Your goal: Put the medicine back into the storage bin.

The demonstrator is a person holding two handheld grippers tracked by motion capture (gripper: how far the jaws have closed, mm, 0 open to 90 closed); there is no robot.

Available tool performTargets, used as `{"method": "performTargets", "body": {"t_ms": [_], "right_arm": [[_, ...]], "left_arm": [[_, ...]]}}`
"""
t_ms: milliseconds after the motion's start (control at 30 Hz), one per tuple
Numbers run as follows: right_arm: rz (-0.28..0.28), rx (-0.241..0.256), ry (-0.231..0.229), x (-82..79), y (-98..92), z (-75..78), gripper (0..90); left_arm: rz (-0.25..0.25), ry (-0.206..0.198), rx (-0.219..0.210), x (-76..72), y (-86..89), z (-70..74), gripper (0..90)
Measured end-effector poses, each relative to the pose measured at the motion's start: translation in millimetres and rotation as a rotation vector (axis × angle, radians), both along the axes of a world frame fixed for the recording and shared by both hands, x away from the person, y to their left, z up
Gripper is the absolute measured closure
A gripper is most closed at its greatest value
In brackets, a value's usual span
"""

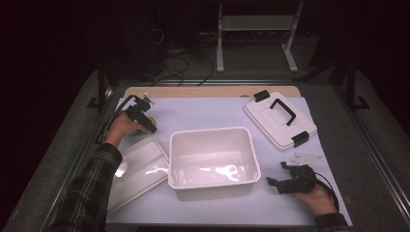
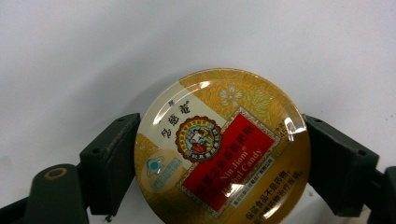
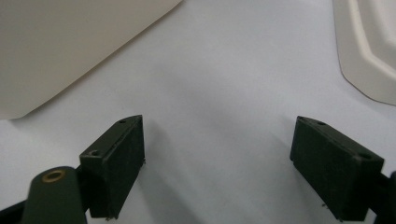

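Observation:
A round gold and red candy tin [image 2: 222, 149] lies flat on the white table cover. My left gripper [image 2: 222, 140] is open around it, one black jaw at each side of the rim. From above, that gripper [image 1: 150, 124] is at the table's far left, with a sliver of the tin [image 1: 152, 119] showing beside it. My right gripper [image 1: 276, 174] rests open at the near right, and its jaws [image 3: 217, 135] have bare cover between them.
An open white bin [image 1: 210, 131] stands mid-table. Its lid [image 1: 270, 123], with a black handle and clips, lies at the far right. A flat white tray [image 1: 140, 164] lies left of the bin, and a small paper slip [image 1: 307, 157] is near my right gripper.

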State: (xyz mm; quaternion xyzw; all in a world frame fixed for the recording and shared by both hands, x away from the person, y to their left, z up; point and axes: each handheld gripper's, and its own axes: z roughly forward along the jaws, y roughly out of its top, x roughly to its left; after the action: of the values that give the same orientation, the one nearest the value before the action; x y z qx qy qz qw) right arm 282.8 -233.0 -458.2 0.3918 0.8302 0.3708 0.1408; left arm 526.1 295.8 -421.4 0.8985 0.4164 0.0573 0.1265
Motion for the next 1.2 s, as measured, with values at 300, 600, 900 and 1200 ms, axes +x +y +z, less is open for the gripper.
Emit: {"method": "performTargets", "body": {"t_ms": [300, 600, 900, 1200], "right_arm": [[0.000, 0.002, 0.001, 0.1, -0.2, 0.0, 17.1], [-0.001, 0.001, 0.001, 0.1, -0.1, 0.1, 17.2], [-0.001, 0.004, 0.002, 0.1, -0.3, 0.0, 17.2], [-0.002, -0.003, 0.000, -0.2, 0.5, 0.1, 17.2]], "left_arm": [[-0.011, 0.031, 0.012, -1.0, 0.2, 2.9, 19.5], [-0.028, 0.033, -0.011, -8.6, 3.6, 20.2, 19.5], [-0.071, 0.018, -0.026, -23.9, -3.6, 51.4, 19.5], [-0.160, -0.034, -0.043, -44.3, -18.5, 92.5, 19.5]]}}
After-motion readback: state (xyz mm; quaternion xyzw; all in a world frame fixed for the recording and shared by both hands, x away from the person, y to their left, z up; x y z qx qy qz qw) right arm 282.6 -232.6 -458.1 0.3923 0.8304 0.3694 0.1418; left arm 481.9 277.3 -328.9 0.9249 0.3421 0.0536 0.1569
